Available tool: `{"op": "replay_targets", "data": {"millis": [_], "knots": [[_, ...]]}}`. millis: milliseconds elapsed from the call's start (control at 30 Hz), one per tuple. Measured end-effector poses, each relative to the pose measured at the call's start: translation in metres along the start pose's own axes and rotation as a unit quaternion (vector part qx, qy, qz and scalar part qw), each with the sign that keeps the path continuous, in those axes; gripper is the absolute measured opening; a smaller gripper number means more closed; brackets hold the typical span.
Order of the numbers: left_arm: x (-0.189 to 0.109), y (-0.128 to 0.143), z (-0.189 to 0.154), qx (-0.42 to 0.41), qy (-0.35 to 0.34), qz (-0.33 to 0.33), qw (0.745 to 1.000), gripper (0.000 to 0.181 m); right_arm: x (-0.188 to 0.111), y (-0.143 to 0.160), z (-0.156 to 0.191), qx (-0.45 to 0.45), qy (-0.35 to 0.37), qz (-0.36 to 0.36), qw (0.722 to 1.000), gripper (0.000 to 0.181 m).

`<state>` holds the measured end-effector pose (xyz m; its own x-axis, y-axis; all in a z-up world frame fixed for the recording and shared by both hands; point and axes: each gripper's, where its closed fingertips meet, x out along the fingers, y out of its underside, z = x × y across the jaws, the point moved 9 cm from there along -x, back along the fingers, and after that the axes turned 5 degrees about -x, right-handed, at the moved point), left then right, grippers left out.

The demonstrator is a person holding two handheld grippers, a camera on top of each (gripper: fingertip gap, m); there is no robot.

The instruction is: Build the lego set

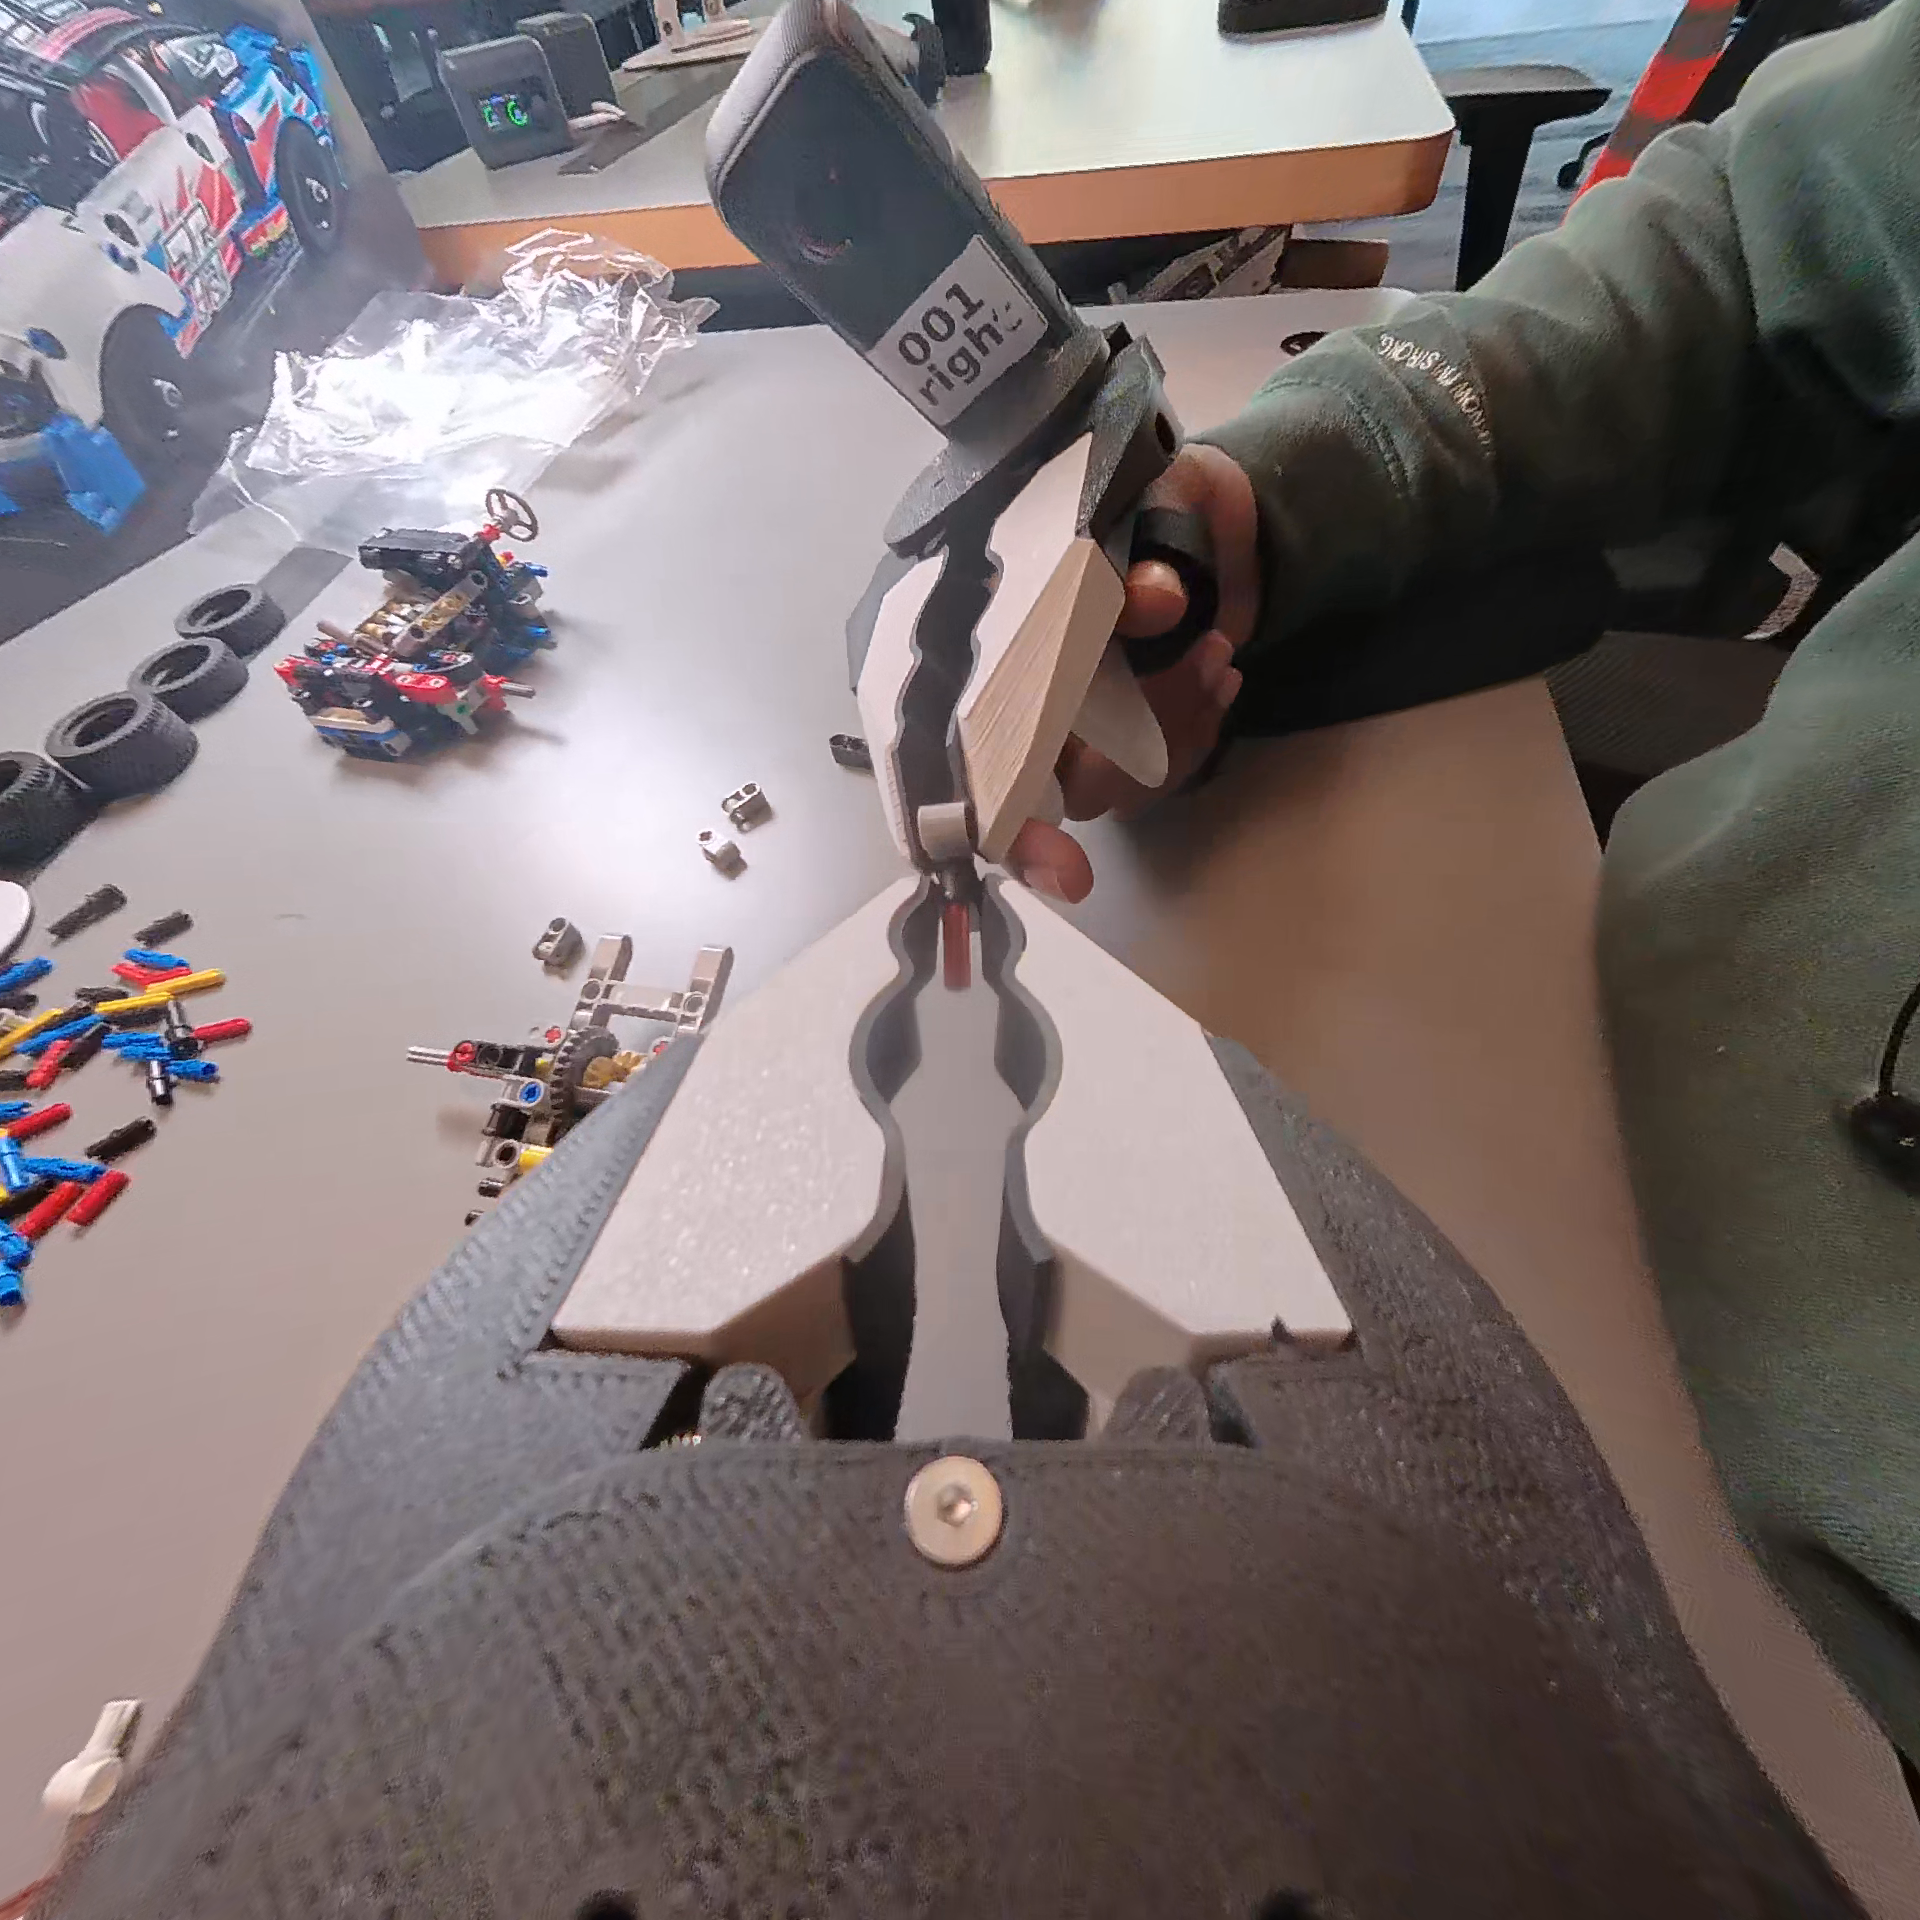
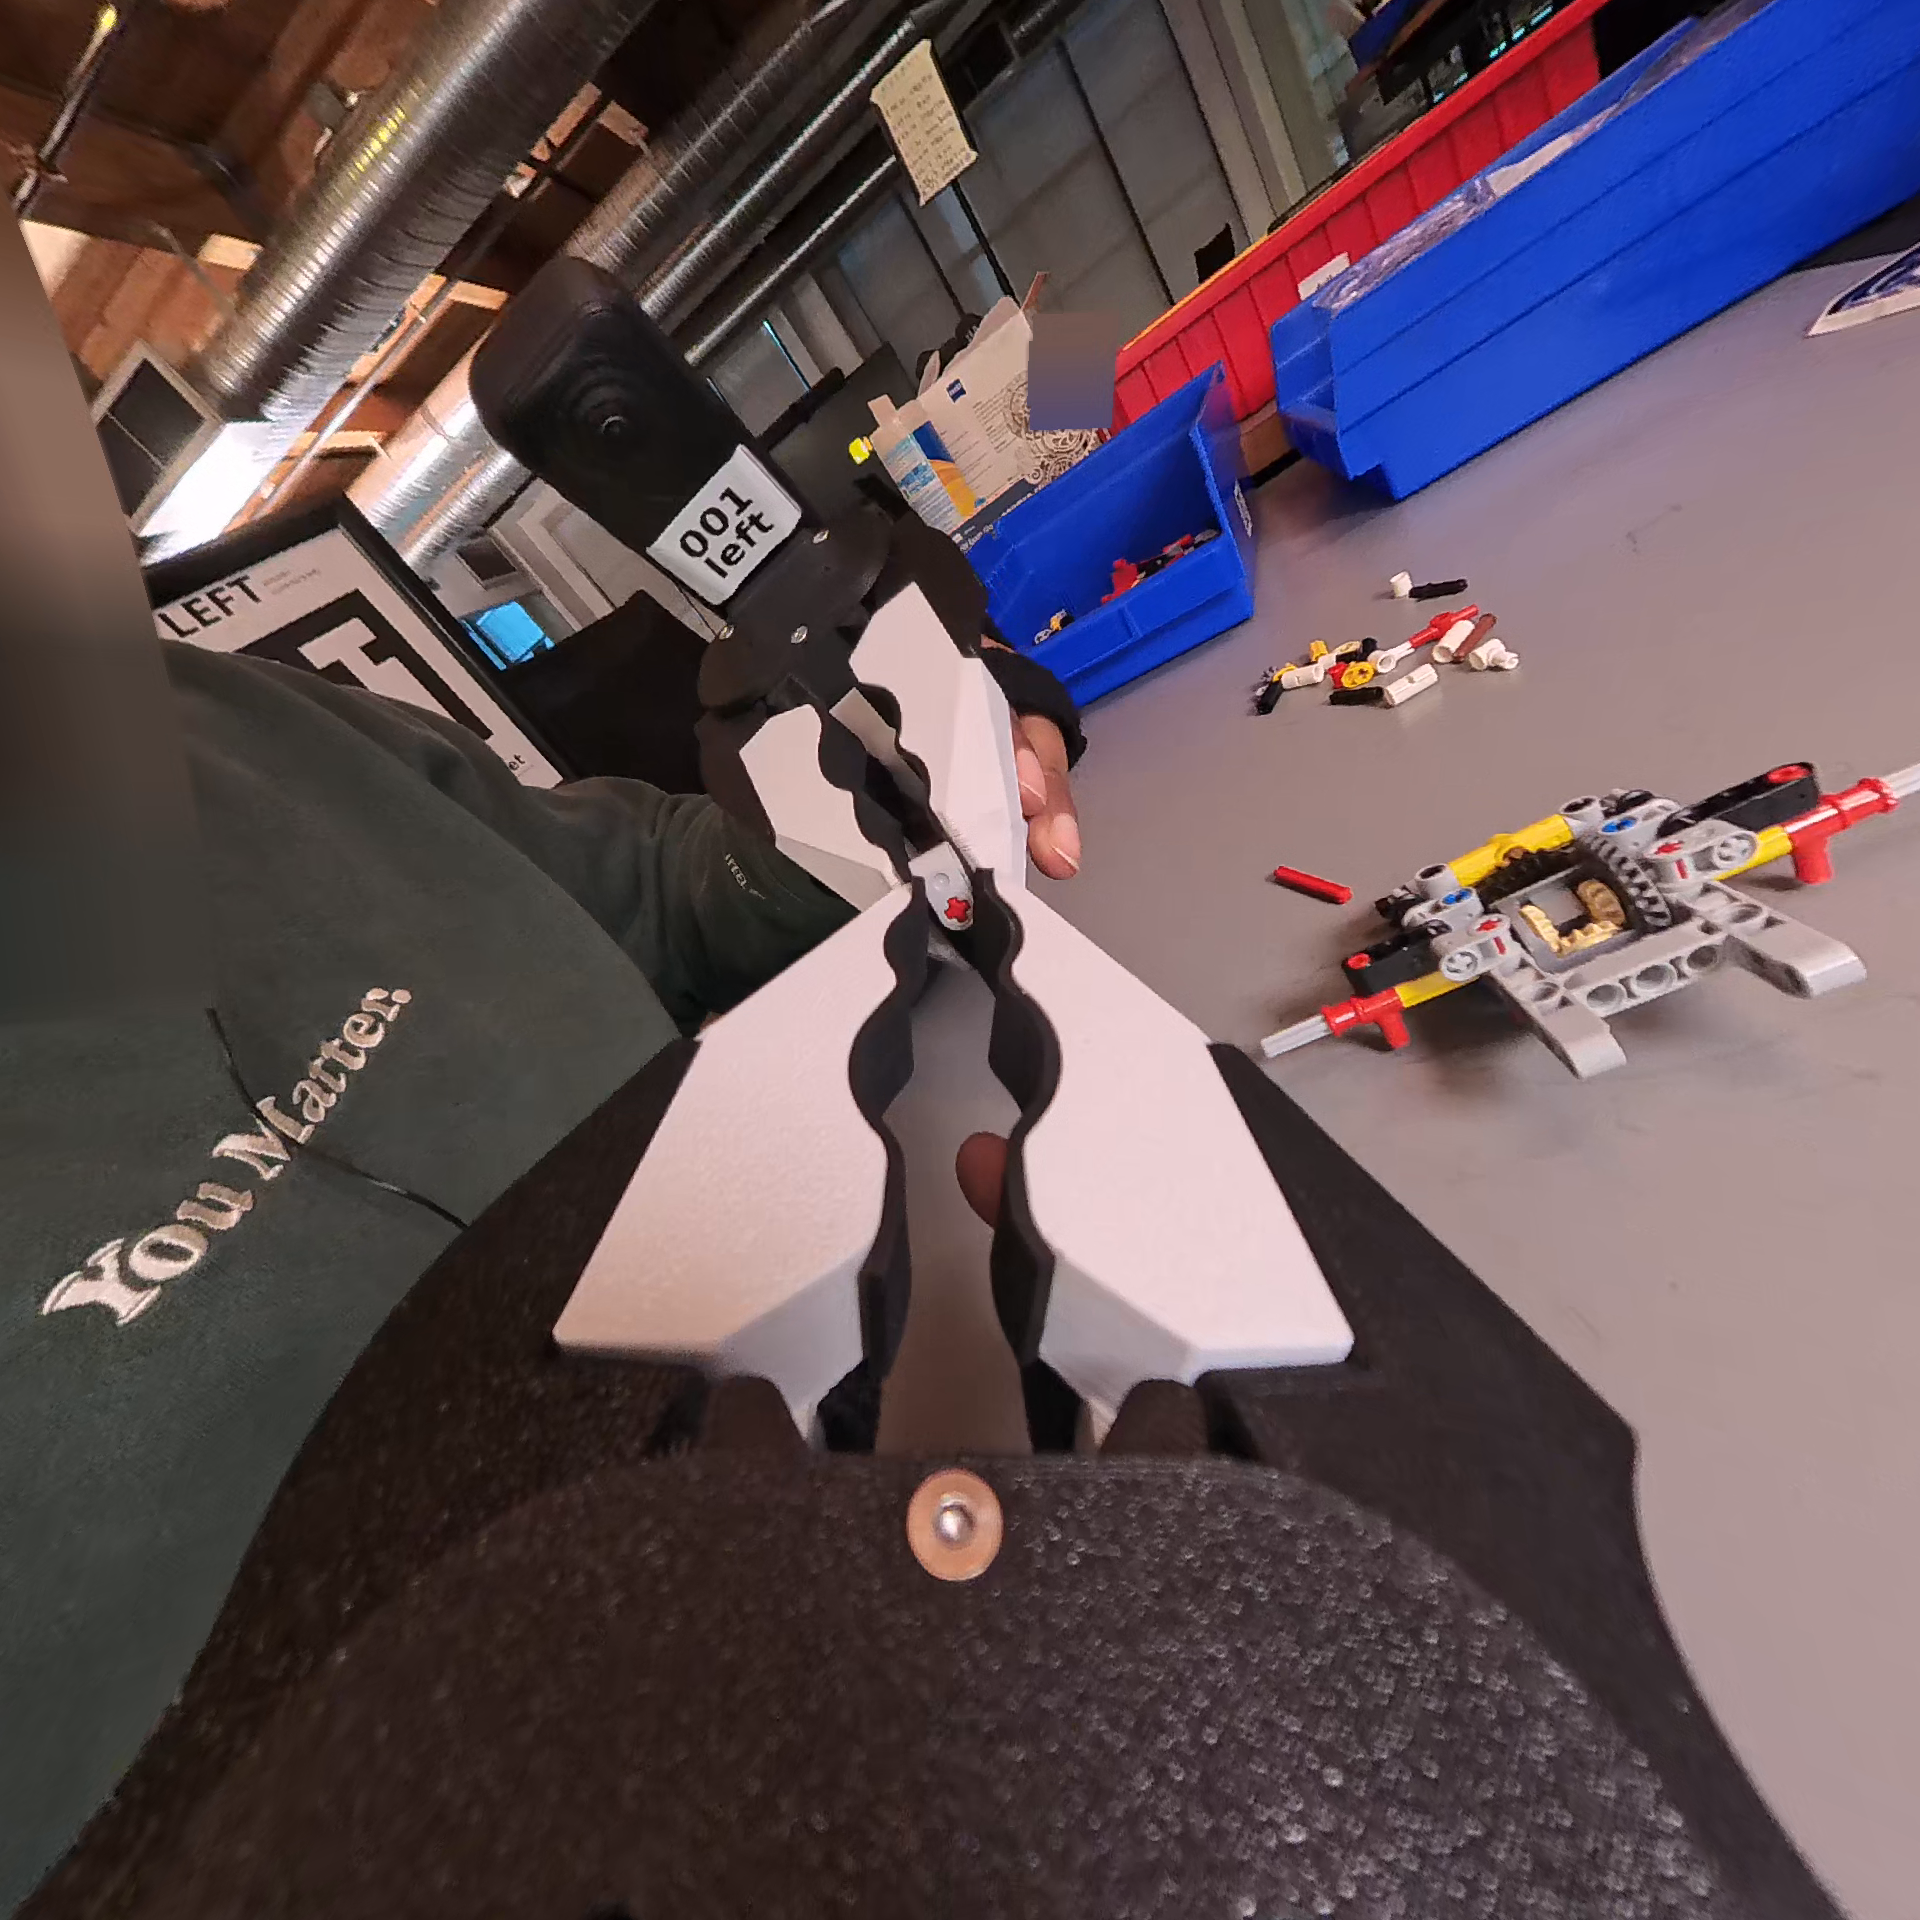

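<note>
Above the near edge of the table [image 1: 1299, 1039], the two grippers meet tip to tip. Left gripper [image 1: 951, 914] is clenched on a dark red axle [image 1: 954, 951]. Right gripper [image 2: 951, 914] is clamped on a small grey connector [image 2: 951, 883], whose hole shows a red cross-shaped end.

Handling (judged): both parts are light, rigid plastic, smooth and liable to twist or slip between narrow tips. Best held across their flat sides, near the joint, with the push straight along the axle.

Table is smooth, grey and hard; a dropped piece would likely bounce or roll.

- Half-built frame [image 2: 1579, 935] with gear lies to the side
- Loose pins [image 1: 94, 1049]
- Tyres [image 1: 120, 743]
- Small chassis [image 1: 416, 644]
- Crumpled clear bag [image 1: 436, 353]
- Blue bins [image 2: 1132, 561] sit farther back

Room: workshop-like, exposed ducts overhead.
</note>
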<state>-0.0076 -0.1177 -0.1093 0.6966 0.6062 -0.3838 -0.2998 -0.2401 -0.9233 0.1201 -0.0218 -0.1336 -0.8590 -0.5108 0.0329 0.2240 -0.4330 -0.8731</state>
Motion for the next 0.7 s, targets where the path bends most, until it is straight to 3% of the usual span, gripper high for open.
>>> {"op": "replay_targets", "data": {"millis": [167, 233, 367, 500, 700], "knots": [[-0.001, 0.005, 0.007, -0.121, 0.101, -0.035, 0.987, 0.006, -0.001, -0.002, 0.006, -0.053, -0.005, 0.008, 0.999, 0.007], [0.000, 0.009, 0.012, -0.207, 0.164, -0.057, 0.963, 0.005, -0.001, -0.004, 0.009, -0.067, -0.010, 0.011, 0.998, 0.007], [0.003, 0.020, 0.019, -0.343, 0.259, -0.082, 0.899, 0.005, -0.010, -0.008, 0.012, -0.162, 0.027, 0.030, 0.986, 0.030], [0.009, 0.027, 0.019, -0.411, 0.313, -0.078, 0.853, 0.005, -0.010, 0.002, 0.021, -0.308, 0.061, 0.094, 0.945, 0.034], [0.019, 0.035, 0.016, -0.459, 0.346, -0.056, 0.816, 0.005, -0.002, 0.006, 0.034, -0.361, 0.044, 0.108, 0.925, 0.045]]}}
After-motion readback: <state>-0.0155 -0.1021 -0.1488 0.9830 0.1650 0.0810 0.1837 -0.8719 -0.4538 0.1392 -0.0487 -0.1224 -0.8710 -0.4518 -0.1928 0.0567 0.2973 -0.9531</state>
